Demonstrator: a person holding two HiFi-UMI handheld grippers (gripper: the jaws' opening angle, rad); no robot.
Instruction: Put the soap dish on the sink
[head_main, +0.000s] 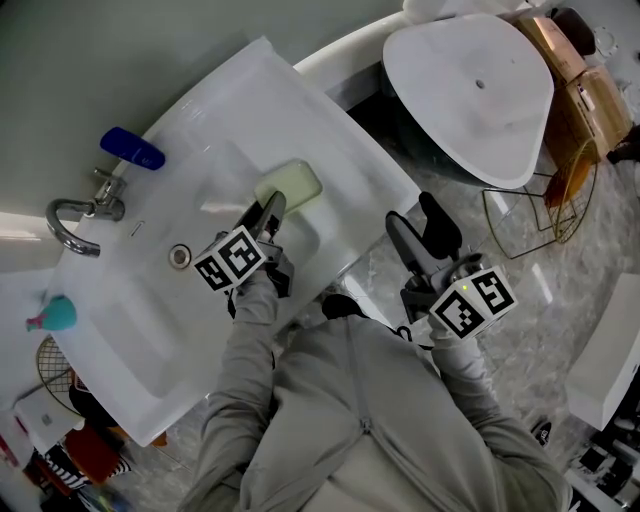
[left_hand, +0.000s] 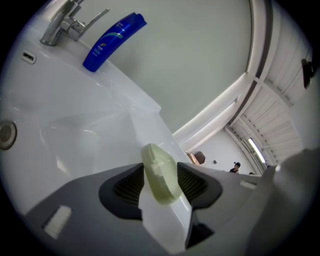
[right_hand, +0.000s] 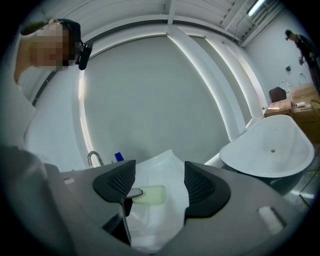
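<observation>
The pale green soap dish (head_main: 291, 184) lies on the white sink (head_main: 250, 105), on the flat ledge at its right end. My left gripper (head_main: 270, 212) reaches onto that ledge from the near side. In the left gripper view the soap dish (left_hand: 160, 172) stands edge-on between the two pads of the left gripper (left_hand: 161, 184), which look slightly apart from it. My right gripper (head_main: 428, 232) hangs off the sink's right edge over the floor, open and empty. Between the jaws of the right gripper (right_hand: 159, 185), the soap dish (right_hand: 150, 195) shows far off on the sink.
A chrome faucet (head_main: 85, 210) and a blue bottle (head_main: 132, 148) stand at the sink's back, with the drain (head_main: 180, 256) in the basin. A teal object (head_main: 55, 315) sits at the left. A white bathtub (head_main: 480, 90) and a wire rack (head_main: 555, 205) stand to the right.
</observation>
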